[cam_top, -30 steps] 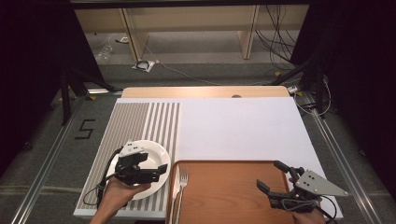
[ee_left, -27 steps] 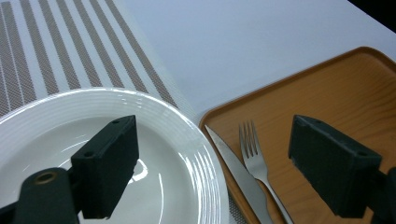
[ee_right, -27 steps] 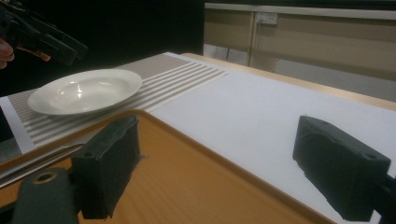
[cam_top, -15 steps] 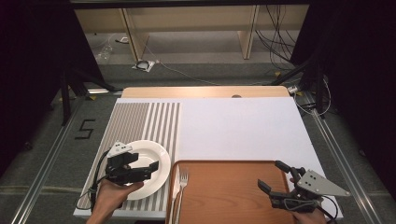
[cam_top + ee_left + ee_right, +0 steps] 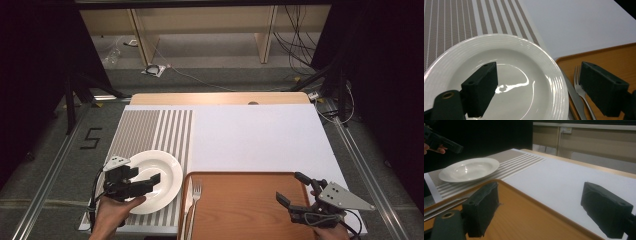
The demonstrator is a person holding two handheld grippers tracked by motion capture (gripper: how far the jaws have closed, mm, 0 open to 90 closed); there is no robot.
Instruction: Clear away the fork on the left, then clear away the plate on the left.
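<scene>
We are working with the plate [image 5: 155, 181], which is lying in the lower left of the high view on the striped mat [image 5: 150, 132]. It is sitting flat, white and ringed at the rim, with its right edge just beside the tray [image 5: 250, 210]. In the left gripper view the plate [image 5: 524, 67] is taking up the lower left and centre of the frame.

We are holding the left gripper [image 5: 145, 184] over the near left part of the plate, with our left hand [image 5: 112, 215] entering from the bottom edge. In the left gripper view, its jaws are standing wide apart, one over the plate's bowl and one over the tray's left edge, gripping nothing.

To the right of the plate, a knife [image 5: 187, 200] and a fork [image 5: 196, 197] are lying side by side along the tray's left edge.

We are keeping the right gripper [image 5: 294, 189] in the lower right of the high view, over the tray's right end. Its jaws are open and empty. In the right gripper view the plate [image 5: 469, 168] is appearing at upper left, well apart from these jaws.
</scene>
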